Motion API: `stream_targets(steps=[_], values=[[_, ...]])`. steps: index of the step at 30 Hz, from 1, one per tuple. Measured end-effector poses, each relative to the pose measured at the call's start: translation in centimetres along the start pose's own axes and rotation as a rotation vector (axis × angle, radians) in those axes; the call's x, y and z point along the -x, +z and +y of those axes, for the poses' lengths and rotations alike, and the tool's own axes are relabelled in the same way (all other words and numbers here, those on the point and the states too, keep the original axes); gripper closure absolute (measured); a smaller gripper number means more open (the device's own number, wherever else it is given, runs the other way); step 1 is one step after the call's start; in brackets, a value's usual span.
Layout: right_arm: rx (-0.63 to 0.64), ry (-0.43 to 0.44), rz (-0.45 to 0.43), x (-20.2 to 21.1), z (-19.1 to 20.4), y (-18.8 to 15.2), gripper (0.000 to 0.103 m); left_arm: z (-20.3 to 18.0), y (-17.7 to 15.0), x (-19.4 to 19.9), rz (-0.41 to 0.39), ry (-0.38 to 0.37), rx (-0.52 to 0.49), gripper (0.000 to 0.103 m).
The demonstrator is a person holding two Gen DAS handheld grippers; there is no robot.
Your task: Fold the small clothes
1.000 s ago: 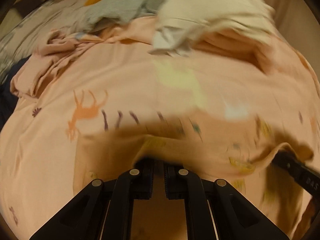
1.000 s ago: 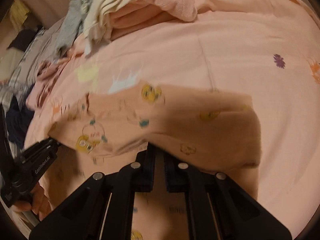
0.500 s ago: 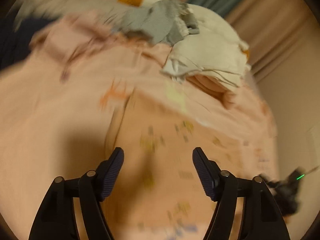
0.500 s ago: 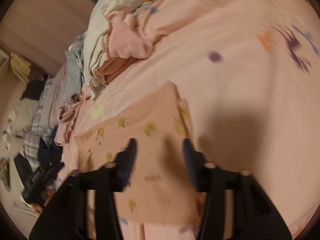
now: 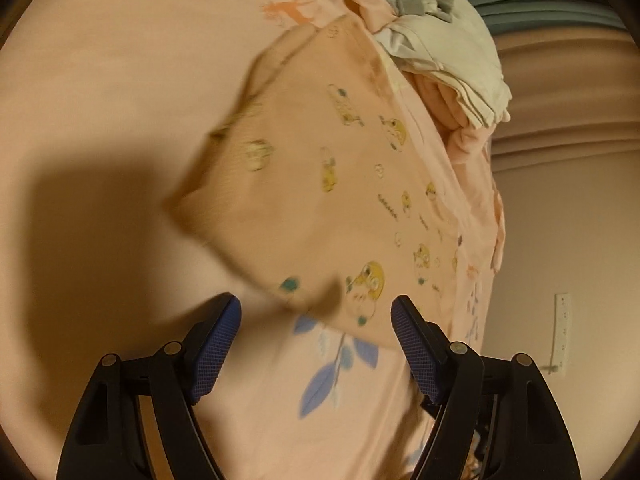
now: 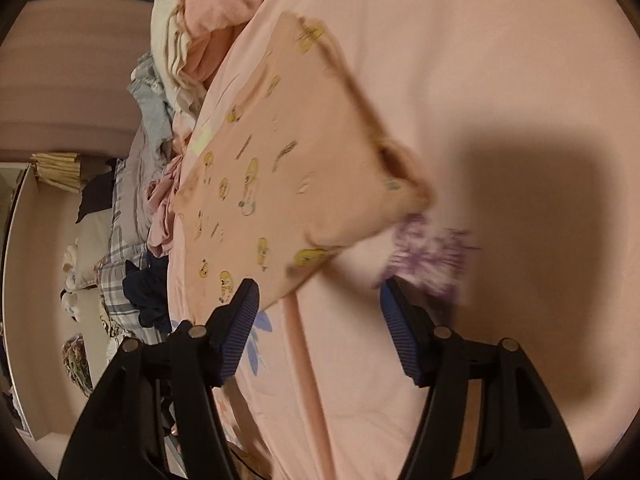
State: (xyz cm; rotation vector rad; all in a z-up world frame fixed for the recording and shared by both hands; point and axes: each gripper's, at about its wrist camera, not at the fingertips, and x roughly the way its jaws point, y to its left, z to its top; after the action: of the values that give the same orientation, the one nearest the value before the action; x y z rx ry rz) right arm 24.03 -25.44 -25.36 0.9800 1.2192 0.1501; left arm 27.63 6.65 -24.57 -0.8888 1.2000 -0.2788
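A small peach garment with yellow cartoon prints [image 5: 320, 184] lies folded flat on the pink printed bedsheet [image 5: 100, 60]. It also shows in the right wrist view [image 6: 288, 176]. My left gripper [image 5: 316, 316] is open and empty, just short of the garment's near edge. My right gripper [image 6: 320, 300] is open and empty, next to the garment's near corner. Neither gripper touches the cloth.
A pile of cream, grey and pink clothes [image 5: 444, 52] lies beyond the garment; it also shows in the right wrist view [image 6: 188, 32]. Plaid and dark clothes [image 6: 132, 264] lie off the sheet's left side. A beige wall [image 5: 560, 240] stands at the right.
Both grippers were shut on the garment's edge a second ago. They let go, opened and pulled back. The garment now lies flat on the sheet.
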Motion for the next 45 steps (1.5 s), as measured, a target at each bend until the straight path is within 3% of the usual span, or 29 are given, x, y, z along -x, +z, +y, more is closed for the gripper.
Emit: stream_targets(steps=[5, 12, 15, 18, 20, 23, 28, 30, 33, 36, 39, 43, 45], values=[[-0.044, 0.052, -0.016, -2.2, 0.4, 1.1, 0.039, -0.2, 0.8, -1.1, -0.058, 0.013, -0.025, 0.027], [-0.095, 0.132, -0.051, -2.7, -0.6, 2.6, 0.042, 0.8, 2.8, -2.0, -0.089, -0.094, 0.061, 0.027], [-0.115, 0.145, -0.057, -3.0, -0.6, 3.2, 0.044, 0.3, 3.5, -2.6, -0.096, -0.088, 0.059, 0.027], [-0.107, 0.137, -0.071, -3.6, -0.1, 3.9, 0.049, -0.9, 4.1, -3.8, -0.109, -0.011, 0.021, 0.051], [-0.085, 0.111, -0.096, -4.1, 0.5, 4.2, 0.057, -1.2, 4.5, -4.4, -0.128, 0.049, 0.013, 0.08], [0.01, -0.007, -0.147, -5.2, 1.0, 4.3, 0.094, -1.1, 4.8, -5.1, -0.168, 0.091, -0.005, 0.087], [0.118, -0.095, -0.185, -5.2, 2.6, 3.9, 0.096, -3.4, 3.2, -4.9, -0.245, 0.254, -0.152, 0.09], [0.124, -0.086, -0.178, -4.6, 2.7, 3.9, 0.094, -3.9, 2.7, -4.0, -0.262, 0.276, -0.16, 0.091], [0.105, -0.013, -0.166, -2.3, 2.4, 3.4, 0.095, -4.3, 1.4, -2.0, -0.269, 0.259, -0.185, 0.092], [0.141, 0.079, -0.149, 0.1, 2.6, 1.3, 0.094, -4.6, -2.3, 0.7, -0.289, 0.27, -0.258, 0.092], [0.246, 0.015, -0.13, 2.7, 2.4, -2.9, 0.094, -2.8, -6.5, 2.8, -0.267, 0.246, -0.274, 0.092], [0.218, -0.064, -0.083, 2.4, -0.6, -6.2, 0.093, 0.6, -9.1, 1.7, -0.194, 0.255, -0.224, 0.091], [0.16, -0.063, -0.067, 1.3, -2.8, -6.5, 0.093, 1.3, -9.1, 1.5, -0.22, 0.228, -0.23, 0.087]])
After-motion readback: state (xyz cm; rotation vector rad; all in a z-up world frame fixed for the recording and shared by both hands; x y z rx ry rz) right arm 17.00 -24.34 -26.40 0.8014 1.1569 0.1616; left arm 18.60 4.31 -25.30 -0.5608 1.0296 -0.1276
